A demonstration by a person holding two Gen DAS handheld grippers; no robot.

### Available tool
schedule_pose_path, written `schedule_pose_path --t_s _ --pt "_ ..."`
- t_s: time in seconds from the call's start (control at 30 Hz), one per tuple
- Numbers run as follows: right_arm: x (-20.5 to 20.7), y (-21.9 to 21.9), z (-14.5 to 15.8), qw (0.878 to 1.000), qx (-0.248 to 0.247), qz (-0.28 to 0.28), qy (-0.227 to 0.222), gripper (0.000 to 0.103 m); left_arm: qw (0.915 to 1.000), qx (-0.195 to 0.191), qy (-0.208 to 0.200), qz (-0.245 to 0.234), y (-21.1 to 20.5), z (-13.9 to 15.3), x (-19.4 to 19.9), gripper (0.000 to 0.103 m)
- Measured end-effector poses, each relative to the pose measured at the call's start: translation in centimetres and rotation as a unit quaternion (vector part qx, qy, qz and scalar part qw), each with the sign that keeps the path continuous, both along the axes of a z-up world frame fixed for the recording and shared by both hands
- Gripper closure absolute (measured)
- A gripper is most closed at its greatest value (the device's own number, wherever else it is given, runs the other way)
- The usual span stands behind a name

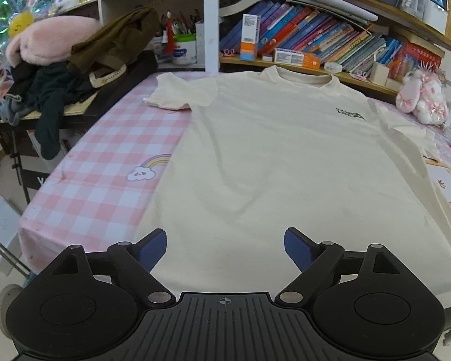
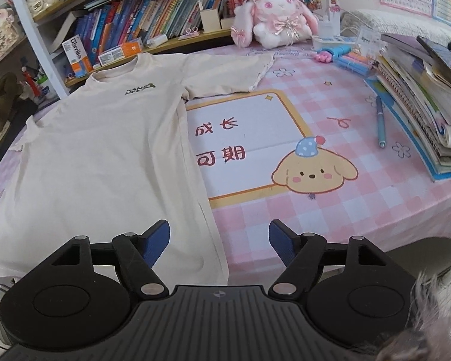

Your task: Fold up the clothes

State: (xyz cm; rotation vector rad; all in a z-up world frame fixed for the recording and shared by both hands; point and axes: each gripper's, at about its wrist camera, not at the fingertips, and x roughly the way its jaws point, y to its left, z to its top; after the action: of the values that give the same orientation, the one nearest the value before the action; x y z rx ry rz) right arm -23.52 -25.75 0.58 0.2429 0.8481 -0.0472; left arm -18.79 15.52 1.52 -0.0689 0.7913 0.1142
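Note:
A cream short-sleeved T-shirt [image 1: 285, 156] lies flat, front up, on the pink checked tablecloth [image 1: 99, 180], collar at the far side and both sleeves spread out. It has a small dark logo on the chest [image 1: 350, 113]. My left gripper [image 1: 225, 248] is open and empty, above the shirt's near hem. The shirt also shows in the right wrist view [image 2: 99, 150]. My right gripper [image 2: 219, 240] is open and empty, above the shirt's near right hem corner.
A pile of dark clothes and a pink plush [image 1: 60, 69] sits on a side table at the left. Bookshelves [image 1: 315, 39] stand behind the table. A plush rabbit [image 2: 276, 15], a stack of books [image 2: 421, 96] and a blue pen [image 2: 381, 120] lie at the right.

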Motion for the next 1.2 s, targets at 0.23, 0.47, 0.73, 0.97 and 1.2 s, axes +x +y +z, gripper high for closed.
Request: schedule_pose_path --t_s 0.23,0.47,0.73,0.97,1.2 --pt "0.7 1.4 -0.5 1.000 -0.011 -0.015 0.011 0.029 0.9997 -0.006 0.007 -0.021 0.8 -0.9 2.2 0.015" --pt "3.5 4.9 -0.6 0.999 -0.009 -0.032 0.016 0.025 0.9971 0.018 0.020 -0.071 2.0 -1.3 6.1 0.015" --pt "6.3 9.4 -0.1 0.998 -0.020 -0.054 0.017 0.024 0.9917 0.012 0.020 -0.126 4.1 -1.6 10.4 0.015" --pt "7.3 11.7 0.4 0.994 -0.031 -0.097 0.025 0.024 0.9856 0.004 0.017 -0.168 5.0 -1.8 13.0 0.015" --pt "7.9 13.6 1.4 0.991 -0.049 -0.121 0.027 0.024 0.9795 -0.006 0.014 -0.201 5.5 -2.3 14.1 0.015"
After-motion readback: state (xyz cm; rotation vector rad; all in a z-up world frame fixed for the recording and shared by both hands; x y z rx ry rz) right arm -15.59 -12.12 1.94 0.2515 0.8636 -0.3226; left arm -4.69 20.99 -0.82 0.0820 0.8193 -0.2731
